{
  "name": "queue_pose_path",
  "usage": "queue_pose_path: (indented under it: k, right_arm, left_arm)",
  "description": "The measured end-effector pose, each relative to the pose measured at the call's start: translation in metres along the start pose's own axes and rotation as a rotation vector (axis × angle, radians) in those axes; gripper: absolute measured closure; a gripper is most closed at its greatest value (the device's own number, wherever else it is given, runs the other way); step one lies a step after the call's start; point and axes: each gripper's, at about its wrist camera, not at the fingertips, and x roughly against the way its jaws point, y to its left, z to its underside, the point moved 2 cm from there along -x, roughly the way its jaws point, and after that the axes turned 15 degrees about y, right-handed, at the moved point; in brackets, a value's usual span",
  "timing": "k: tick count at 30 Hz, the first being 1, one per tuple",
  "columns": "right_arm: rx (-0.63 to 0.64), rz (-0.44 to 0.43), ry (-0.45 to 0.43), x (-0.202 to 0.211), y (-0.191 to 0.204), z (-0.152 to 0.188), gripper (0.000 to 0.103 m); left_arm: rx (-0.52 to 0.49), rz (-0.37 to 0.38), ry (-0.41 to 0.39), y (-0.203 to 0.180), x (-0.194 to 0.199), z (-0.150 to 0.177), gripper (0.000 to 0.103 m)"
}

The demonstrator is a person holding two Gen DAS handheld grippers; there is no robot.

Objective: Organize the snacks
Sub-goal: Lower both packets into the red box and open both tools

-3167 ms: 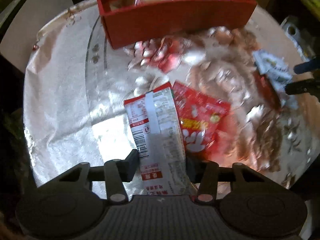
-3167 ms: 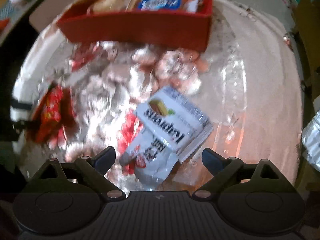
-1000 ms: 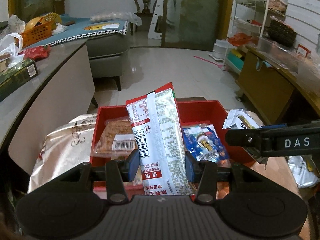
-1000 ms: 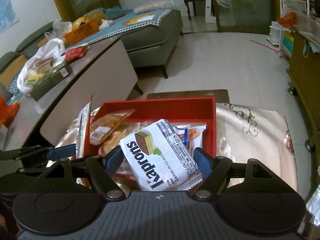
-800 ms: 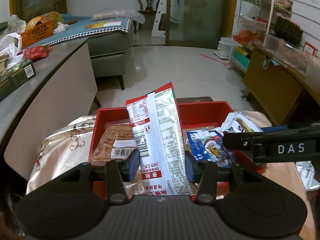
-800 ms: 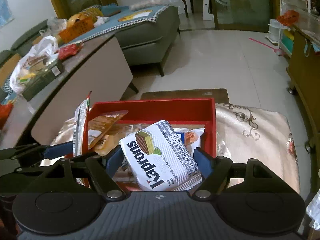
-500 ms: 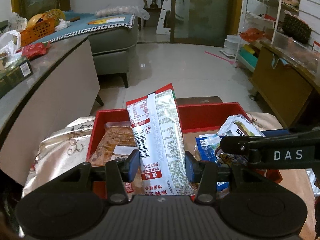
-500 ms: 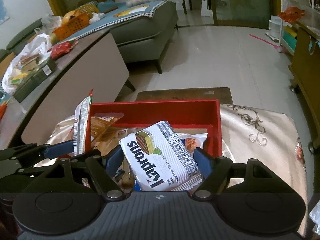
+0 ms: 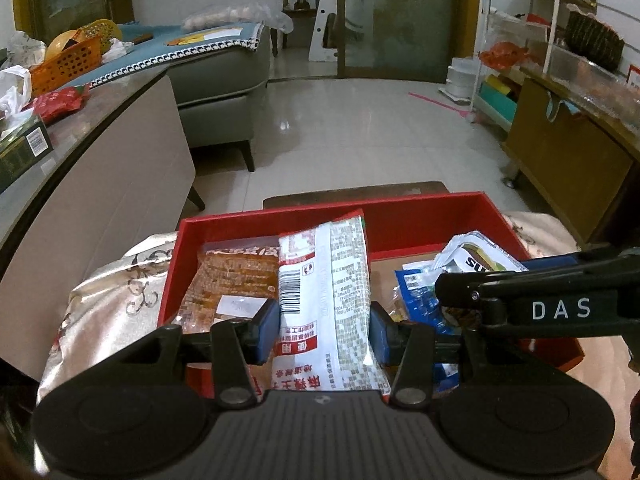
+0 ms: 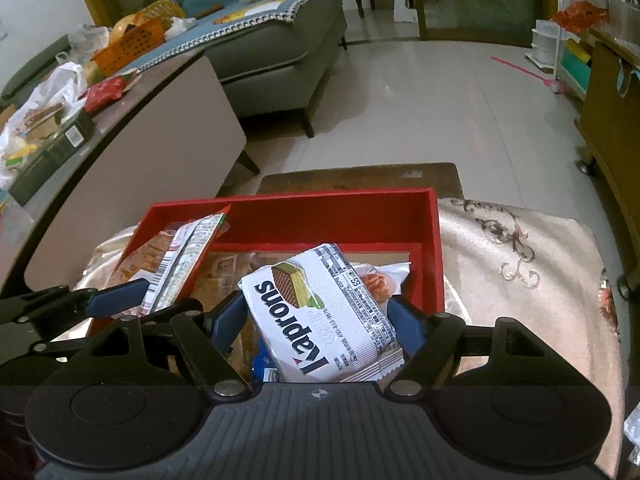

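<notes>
A red tray (image 9: 424,216) (image 10: 332,208) stands on the cloth-covered table and holds several snack packets. My left gripper (image 9: 324,330) is shut on a red-and-white snack packet (image 9: 324,292), held over the tray's left part above an orange packet (image 9: 232,276). That packet also shows in the right wrist view (image 10: 184,260). My right gripper (image 10: 316,320) is shut on a white Kaprons wafer pack (image 10: 320,312), held over the tray's right part; it appears in the left wrist view (image 9: 472,256) above a blue packet (image 9: 416,292).
The shiny patterned tablecloth (image 10: 516,272) spreads right of the tray. A beige counter (image 9: 100,184) with boxes and bags runs on the left. A grey sofa (image 10: 276,52) and tiled floor lie beyond. A wooden cabinet (image 9: 560,160) stands at right.
Both grippers have moved forward and lower over the red tray with their packets still held. The left packet now tilts forward into the tray's left side.
</notes>
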Motion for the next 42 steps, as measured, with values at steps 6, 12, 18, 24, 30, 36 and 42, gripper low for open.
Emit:
queue_pose_path:
  k: [6,12,18,24,30,36,42]
  right_arm:
    - [0.002,0.014,0.007,-0.004,-0.001,-0.003,0.020]
    - [-0.005,0.028,0.017,-0.007,-0.002,-0.002,0.017]
    - [-0.014,0.030,0.008,-0.001,-0.003,-0.001,0.015]
    - [-0.024,0.027,-0.009,0.007,-0.004,-0.001,0.010]
    - [-0.037,0.027,-0.018,0.015,-0.004,0.001,0.008]
    - [-0.037,0.019,-0.031,0.026,-0.001,0.006,0.007]
    - [-0.032,0.011,-0.032,0.037,0.005,0.017,0.005]
  left_arm:
    - [-0.005,-0.010,0.002,-0.002,-0.004,-0.002,0.059]
    - [-0.022,-0.019,0.003,-0.003,-0.006,-0.001,0.054]
    - [0.007,-0.012,0.013,0.003,-0.003,-0.003,0.043]
    - [0.031,-0.001,0.007,0.008,0.003,-0.003,0.036]
    - [0.051,0.015,-0.002,0.011,0.012,-0.002,0.035]
    - [0.063,0.024,-0.009,0.013,0.021,0.002,0.035]
    - [0.059,0.033,-0.010,0.014,0.032,0.013,0.035]
